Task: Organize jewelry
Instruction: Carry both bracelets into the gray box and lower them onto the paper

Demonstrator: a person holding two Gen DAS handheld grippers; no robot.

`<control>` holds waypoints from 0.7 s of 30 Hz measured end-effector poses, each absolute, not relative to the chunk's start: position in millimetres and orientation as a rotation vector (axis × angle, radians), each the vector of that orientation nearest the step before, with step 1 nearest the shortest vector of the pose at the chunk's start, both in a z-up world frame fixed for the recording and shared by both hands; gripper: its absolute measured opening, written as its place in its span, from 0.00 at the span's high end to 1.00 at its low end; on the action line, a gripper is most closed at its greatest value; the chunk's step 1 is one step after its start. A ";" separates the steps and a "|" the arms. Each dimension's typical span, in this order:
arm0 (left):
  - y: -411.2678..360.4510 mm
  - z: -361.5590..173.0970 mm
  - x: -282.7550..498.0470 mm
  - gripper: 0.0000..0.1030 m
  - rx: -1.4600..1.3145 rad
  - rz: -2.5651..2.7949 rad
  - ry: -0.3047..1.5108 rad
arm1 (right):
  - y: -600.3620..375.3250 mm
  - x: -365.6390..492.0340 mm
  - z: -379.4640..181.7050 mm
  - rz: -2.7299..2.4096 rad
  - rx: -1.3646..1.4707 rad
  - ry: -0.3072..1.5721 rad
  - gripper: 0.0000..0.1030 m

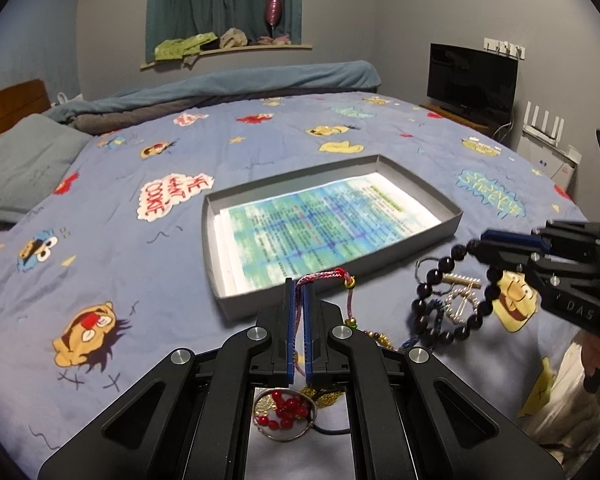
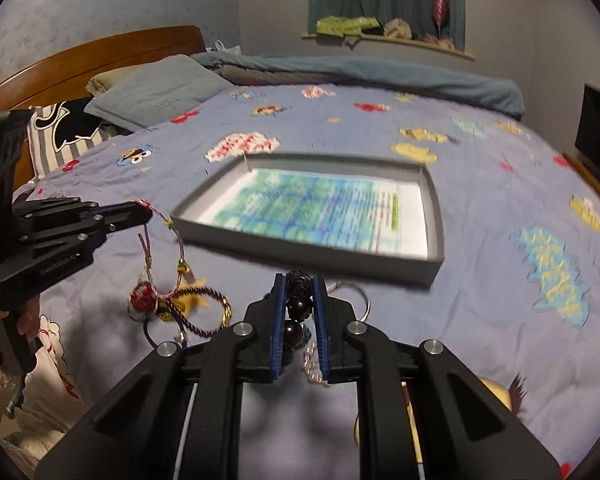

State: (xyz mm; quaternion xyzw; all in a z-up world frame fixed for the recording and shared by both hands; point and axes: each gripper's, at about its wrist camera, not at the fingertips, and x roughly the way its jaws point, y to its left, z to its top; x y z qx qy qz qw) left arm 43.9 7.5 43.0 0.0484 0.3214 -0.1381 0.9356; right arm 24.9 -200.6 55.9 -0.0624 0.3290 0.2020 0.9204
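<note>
Jewelry lies heaped on the bed (image 1: 140,200) just before the grey box (image 1: 452,222). Left wrist view: the left tool (image 1: 299,292) is clamped on a pink braided cord (image 1: 324,276), while the right tool (image 1: 478,246) pinches a dark bead bracelet (image 1: 420,304). Right wrist view: the right tool (image 2: 300,292) grips the dark beads (image 2: 299,304); the left tool (image 2: 142,210) holds the pink cord (image 2: 158,212) above a red-beaded ring (image 2: 142,298).
</note>
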 end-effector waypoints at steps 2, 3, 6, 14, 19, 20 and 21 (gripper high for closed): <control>8.7 46.6 45.4 0.96 0.094 -0.285 0.656 | -200.2 27.1 66.9 0.416 -0.137 0.656 0.87; 9.3 48.7 46.3 0.96 0.093 -0.286 0.655 | -200.4 28.6 70.7 0.415 -0.138 0.650 0.87; 12.1 56.0 51.3 0.96 0.087 -0.282 0.648 | -203.6 35.5 84.7 0.409 -0.144 0.623 0.87; 13.2 70.0 95.7 0.96 0.106 -0.274 0.666 | -212.4 83.6 110.2 0.364 -0.142 0.588 0.87; 12.3 60.6 144.1 0.96 0.113 -0.259 0.716 | -210.2 125.6 107.7 0.317 -0.165 0.594 0.87; 11.8 57.3 154.8 0.96 0.116 -0.252 0.729 | -210.0 135.0 105.7 0.316 -0.161 0.604 0.87; 11.5 53.4 164.0 0.96 0.118 -0.248 0.742 | -209.5 141.3 103.4 0.315 -0.157 0.610 0.87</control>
